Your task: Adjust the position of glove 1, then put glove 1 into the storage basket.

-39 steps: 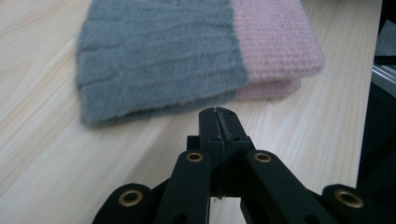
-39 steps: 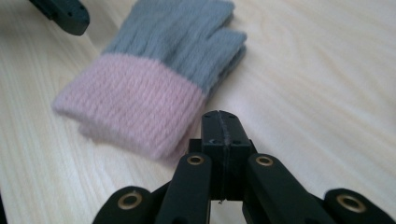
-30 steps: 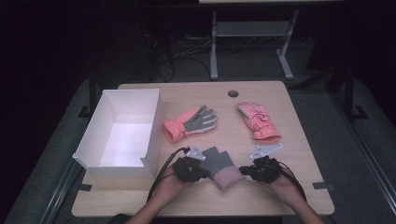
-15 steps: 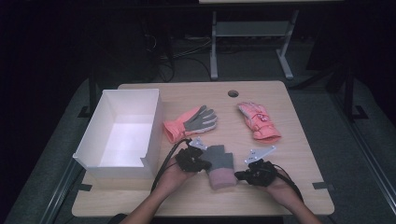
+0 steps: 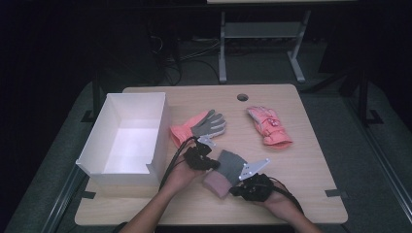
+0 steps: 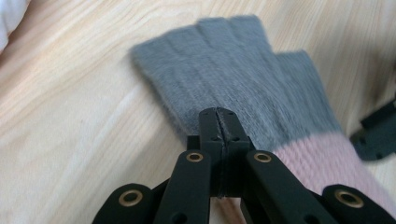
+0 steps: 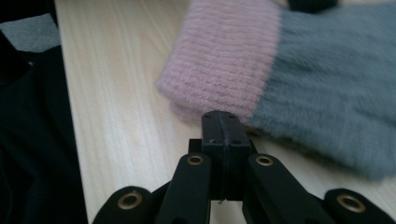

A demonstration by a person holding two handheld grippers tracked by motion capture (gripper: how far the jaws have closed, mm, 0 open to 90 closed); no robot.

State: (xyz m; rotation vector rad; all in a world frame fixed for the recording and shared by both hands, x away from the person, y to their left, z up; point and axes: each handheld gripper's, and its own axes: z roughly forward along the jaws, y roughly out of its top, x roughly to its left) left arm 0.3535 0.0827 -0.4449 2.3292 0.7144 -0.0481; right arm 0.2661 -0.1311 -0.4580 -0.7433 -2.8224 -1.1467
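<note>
A knitted glove [image 5: 226, 168] with a grey finger part and a pink cuff lies slantwise near the table's front edge. My left gripper [image 5: 213, 164] is shut on the glove's grey edge [image 6: 243, 79], with its jaws [image 6: 218, 114] pressed together over the fabric. At the seam where pink meets grey [image 7: 233, 60], my right gripper [image 5: 241, 186] pinches the glove's near edge, jaws [image 7: 222, 116] closed. The fabric between the pads is hidden. A hand holds each gripper from below.
A white open box [image 5: 160, 131] stands at the left. A coral and grey glove [image 5: 199, 127] lies just beyond the left gripper, and a pink glove [image 5: 269, 126] lies at the right rear. The wooden table [image 5: 301, 194] has a cable hole [image 5: 242, 97] at the back.
The grey and pink glove has turned between the grippers. The left gripper moved away from the person at the grey end. The right gripper moved left and nearer at the pink end.
</note>
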